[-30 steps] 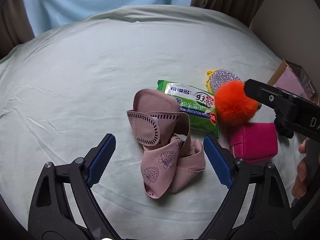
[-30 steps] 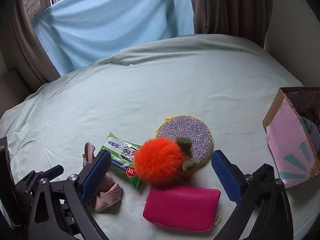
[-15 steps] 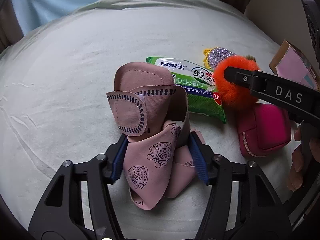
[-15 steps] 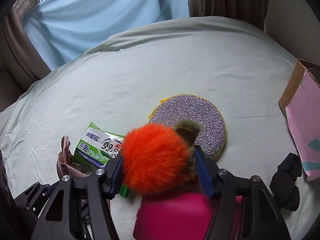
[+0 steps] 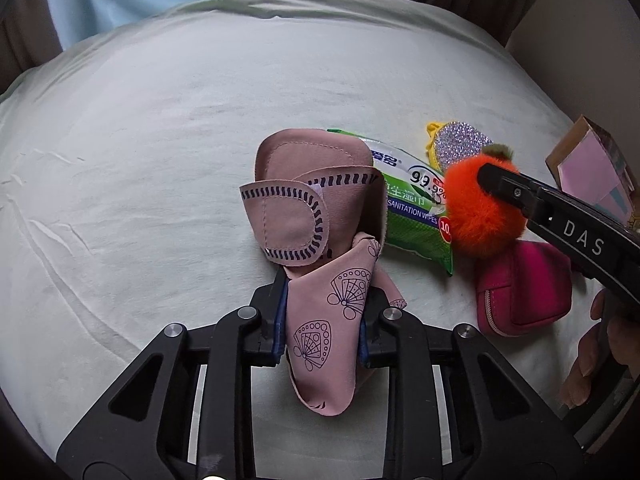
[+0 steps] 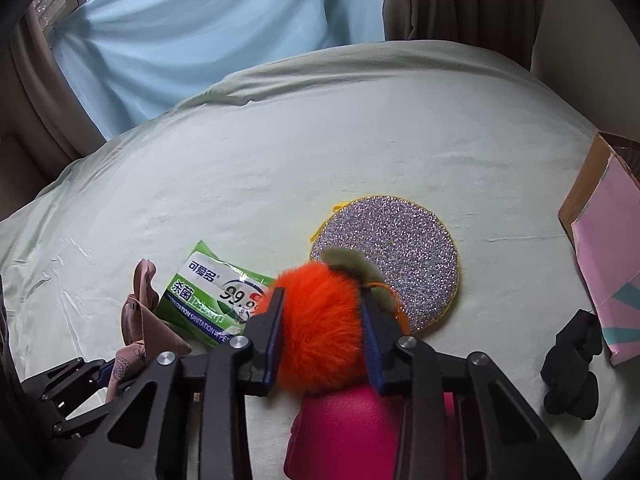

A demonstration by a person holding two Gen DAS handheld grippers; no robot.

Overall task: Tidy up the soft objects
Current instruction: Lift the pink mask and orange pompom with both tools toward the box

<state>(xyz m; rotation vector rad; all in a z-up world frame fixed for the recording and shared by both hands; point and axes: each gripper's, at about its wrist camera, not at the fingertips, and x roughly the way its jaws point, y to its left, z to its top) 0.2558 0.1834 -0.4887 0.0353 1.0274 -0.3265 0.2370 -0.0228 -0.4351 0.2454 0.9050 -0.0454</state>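
Observation:
My left gripper (image 5: 322,312) is shut on a pink fabric shoe (image 5: 316,240) printed with fan motifs, its heel end squeezed between the blue pads. My right gripper (image 6: 322,324) is shut on a fluffy orange pom-pom (image 6: 320,328) with olive leaves; the pom-pom also shows in the left wrist view (image 5: 480,216), above a magenta zip pouch (image 5: 524,288). A green wet-wipes pack (image 6: 212,300) lies between shoe and pom-pom. A round glitter pad (image 6: 396,256) lies just behind the pom-pom.
All lies on a pale green bedsheet (image 5: 160,160). A pink cardboard box (image 6: 604,264) stands at the right edge, with a black sock (image 6: 572,364) in front of it. Blue curtain and window lie beyond the bed.
Both grippers moved forward and closed: the left onto the pink shoe, the right onto the orange pom-pom. Both were open and clear of them one second ago.

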